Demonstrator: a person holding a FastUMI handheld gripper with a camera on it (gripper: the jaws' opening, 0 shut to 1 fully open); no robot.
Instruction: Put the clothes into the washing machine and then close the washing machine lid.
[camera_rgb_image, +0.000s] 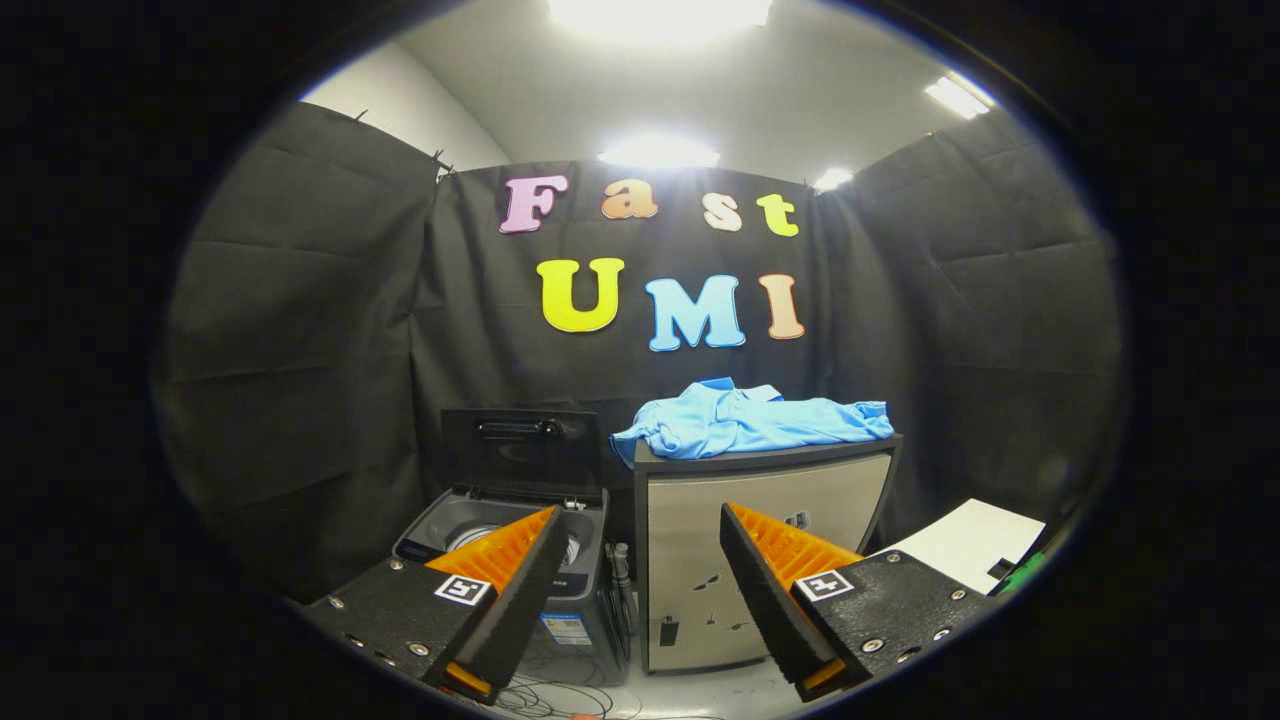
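Observation:
A light blue shirt (750, 420) lies crumpled on top of a silver cabinet (760, 540), well beyond my fingers. To the cabinet's left stands a small top-loading washing machine (590, 590) with its dark lid (520, 450) raised upright at the back and the drum (470, 530) showing. My gripper (640, 580) is open, with nothing between its fingers. The left finger (520, 570) covers part of the washer's front; the right finger (770, 580) overlaps the cabinet's front.
Cables (560, 695) trail on the floor in front of the washer. A white board (975, 545) lies to the right of the cabinet, with something green (1020, 575) beside it. Black cloth walls enclose the booth on three sides.

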